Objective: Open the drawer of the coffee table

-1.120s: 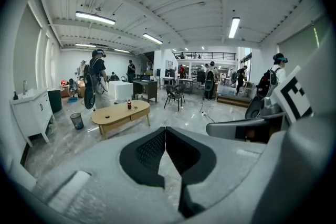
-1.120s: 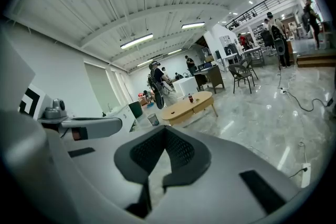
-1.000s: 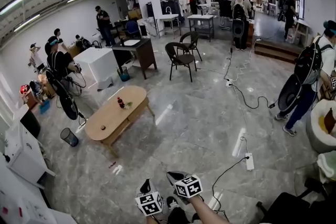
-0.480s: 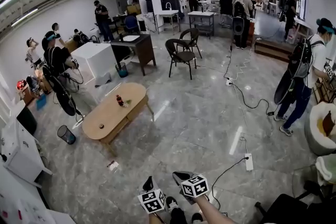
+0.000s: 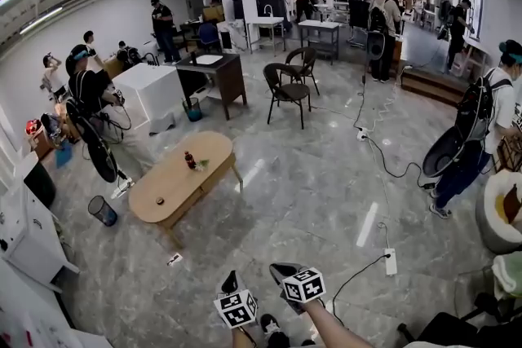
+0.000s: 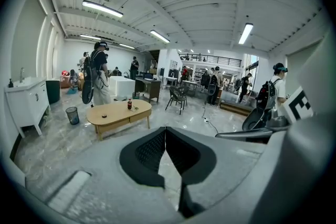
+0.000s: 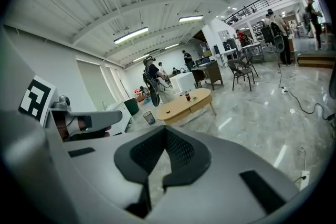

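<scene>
The oval wooden coffee table (image 5: 175,183) stands on the marble floor a few steps ahead and to the left, with a small red bottle (image 5: 190,160) on top. It also shows in the left gripper view (image 6: 118,112), where its drawer front (image 6: 138,115) faces me, and in the right gripper view (image 7: 184,103). My left gripper (image 5: 231,284) and right gripper (image 5: 281,270) hang side by side at the bottom of the head view, far short of the table. Both are shut and empty, jaws meeting in the left gripper view (image 6: 166,131) and the right gripper view (image 7: 165,132).
A mesh wastebasket (image 5: 103,210) stands left of the table, and a white cabinet (image 5: 33,234) further left. A cable runs to a power strip (image 5: 391,261) on the floor at right. Dark chairs (image 5: 287,92) stand beyond the table. Several people stand around, one with a backpack (image 5: 481,122) at right.
Both grippers have travelled a little way forward over the floor with the person, staying shut. The person with the backpack at right has shifted position.
</scene>
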Motion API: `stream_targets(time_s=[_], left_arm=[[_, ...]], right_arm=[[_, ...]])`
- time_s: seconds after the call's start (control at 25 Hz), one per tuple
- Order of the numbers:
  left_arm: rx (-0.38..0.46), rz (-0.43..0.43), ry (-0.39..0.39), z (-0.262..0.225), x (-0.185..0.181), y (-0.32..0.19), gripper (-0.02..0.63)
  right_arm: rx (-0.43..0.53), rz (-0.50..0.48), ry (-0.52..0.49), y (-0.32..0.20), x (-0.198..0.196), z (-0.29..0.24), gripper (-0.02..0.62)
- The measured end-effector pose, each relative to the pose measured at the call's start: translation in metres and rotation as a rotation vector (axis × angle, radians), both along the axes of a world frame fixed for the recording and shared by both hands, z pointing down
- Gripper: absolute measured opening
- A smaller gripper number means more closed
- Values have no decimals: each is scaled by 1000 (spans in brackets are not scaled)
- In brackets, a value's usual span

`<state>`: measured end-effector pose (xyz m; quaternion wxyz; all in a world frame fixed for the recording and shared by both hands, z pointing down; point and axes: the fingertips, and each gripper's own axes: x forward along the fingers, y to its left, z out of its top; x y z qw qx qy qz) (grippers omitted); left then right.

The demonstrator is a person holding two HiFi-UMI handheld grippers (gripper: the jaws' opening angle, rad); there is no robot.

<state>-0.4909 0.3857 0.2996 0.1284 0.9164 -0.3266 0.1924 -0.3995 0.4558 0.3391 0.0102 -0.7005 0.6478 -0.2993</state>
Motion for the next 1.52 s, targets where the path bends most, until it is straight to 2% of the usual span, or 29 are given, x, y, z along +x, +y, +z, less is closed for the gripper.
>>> stream_targets(time_s=[0.32, 0.64, 0.88, 1.0, 1.32, 1.52], left_arm=[[0, -14, 21, -8, 21, -67, 11], [-6, 21, 13, -5, 43, -114, 11], [-3, 64, -8, 0, 49, -153, 11], [-6, 59, 4, 0, 49, -168, 11], [-59, 35, 21, 17, 44, -185, 11], [-61, 41, 22, 19, 44, -194, 11]], right_arm=[[21, -29, 30, -69, 18, -18, 15], [9, -8, 16, -112, 40, -13, 15], [15, 11, 11, -158, 43, -14, 15], [25, -1, 20, -175, 41, -16, 15], [-29, 19, 59, -176, 61, -9, 15], [-56, 9, 84, -186, 55, -3, 15]])
